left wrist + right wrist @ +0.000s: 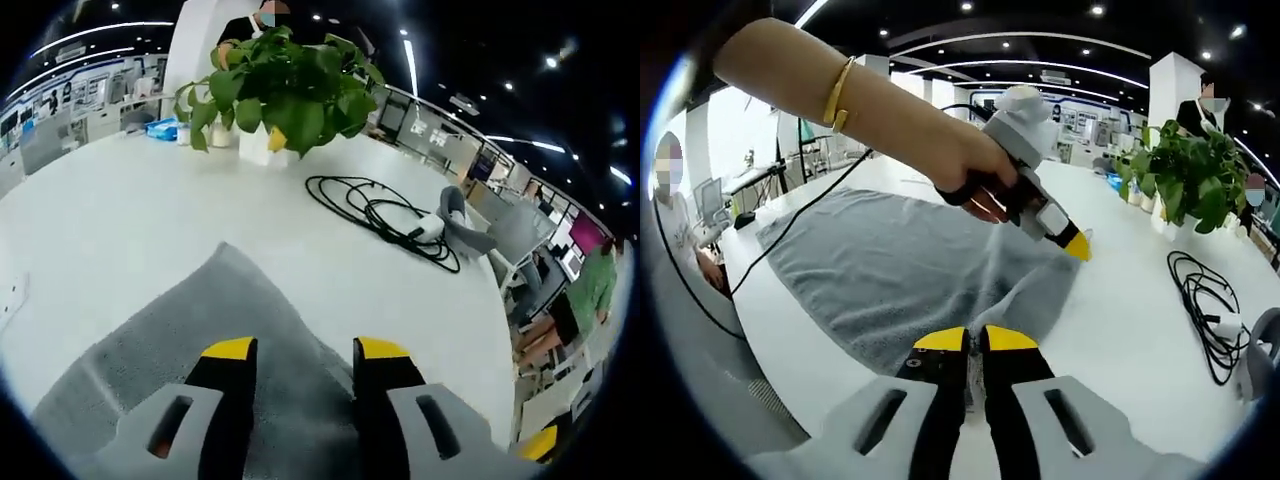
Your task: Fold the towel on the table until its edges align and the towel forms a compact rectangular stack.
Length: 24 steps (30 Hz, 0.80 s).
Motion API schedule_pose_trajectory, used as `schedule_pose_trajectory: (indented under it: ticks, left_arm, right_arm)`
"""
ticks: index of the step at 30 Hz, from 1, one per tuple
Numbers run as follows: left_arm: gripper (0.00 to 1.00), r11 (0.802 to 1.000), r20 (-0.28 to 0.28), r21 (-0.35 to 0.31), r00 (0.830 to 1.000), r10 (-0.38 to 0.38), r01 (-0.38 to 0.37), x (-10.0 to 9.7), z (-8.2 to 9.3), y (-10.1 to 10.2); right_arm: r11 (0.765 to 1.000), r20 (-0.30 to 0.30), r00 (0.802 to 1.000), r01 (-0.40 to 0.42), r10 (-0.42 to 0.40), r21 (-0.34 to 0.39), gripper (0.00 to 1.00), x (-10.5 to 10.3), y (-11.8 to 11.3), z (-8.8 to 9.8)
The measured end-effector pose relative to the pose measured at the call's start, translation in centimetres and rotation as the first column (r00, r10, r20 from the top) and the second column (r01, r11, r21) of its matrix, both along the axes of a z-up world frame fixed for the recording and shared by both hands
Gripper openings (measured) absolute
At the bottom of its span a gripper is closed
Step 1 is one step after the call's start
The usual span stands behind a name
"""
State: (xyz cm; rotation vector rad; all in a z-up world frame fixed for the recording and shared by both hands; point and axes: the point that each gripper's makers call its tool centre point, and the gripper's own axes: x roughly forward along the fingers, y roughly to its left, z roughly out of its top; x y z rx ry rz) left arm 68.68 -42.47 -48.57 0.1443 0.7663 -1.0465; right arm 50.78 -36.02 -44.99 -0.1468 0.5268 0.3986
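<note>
One grey towel [890, 270] lies spread on the white tabletop [1120, 340], bare surface beyond its far corner. Left gripper [304, 350], jaws apart, hovers over that corner; right gripper [975, 340], jaws together at the near edge. One potted plant [285, 90]; one black cable [385, 215].

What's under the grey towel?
The towel lies spread flat on the white table, with bare tabletop showing past its edges. Whatever the cloth covers is hidden; no bulge suggests anything beneath it.
</note>
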Motion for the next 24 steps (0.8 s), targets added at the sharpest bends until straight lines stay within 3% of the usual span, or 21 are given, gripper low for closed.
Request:
schedule_pose_trajectory:
  ticks: [4,8,12,14,17,20,24]
  left_arm:
    - [0.24,0.999,0.008,0.016,1.0,0.029,-0.029,0.3,-0.4,0.3]
    - [0.21,0.999,0.005,0.002,0.999,0.041,-0.041,0.3,-0.1,-0.1]
    - [0.12,0.996,-0.008,-0.034,0.996,0.085,-0.085,1.1,0.0,-0.4]
    - [0.06,0.991,-0.039,-0.051,0.992,0.122,-0.124,1.8,-0.1,-0.4]
    - [0.02,0.991,-0.046,-0.048,0.992,0.119,-0.121,1.9,-0.2,-0.3]
    - [0.01,0.994,-0.022,-0.017,0.994,0.111,-0.111,2.1,-0.3,0.3]
    - [0.01,0.993,0.084,0.037,0.991,0.105,-0.109,2.9,0.6,1.4]
  right_arm:
    - [1.0,0.008,1.0,0.002,-0.002,0.007,0.03,0.1,0.0,0.1]
    - [1.0,0.005,1.0,-0.009,0.009,0.002,0.03,0.0,0.3,0.0]
    - [1.0,0.01,1.0,-0.013,0.013,0.005,0.03,0.0,0.4,0.1]
    - [0.997,0.013,1.0,-0.004,0.003,0.079,0.03,0.1,0.9,0.4]
    - [0.996,0.013,1.0,0.009,-0.01,0.084,0.03,0.0,0.3,0.5]
    - [0.995,0.012,1.0,0.02,-0.021,0.103,0.03,-0.1,0.2,0.6]
    - [0.991,0.018,0.999,0.041,-0.043,0.124,0.03,-0.1,0.2,1.6]
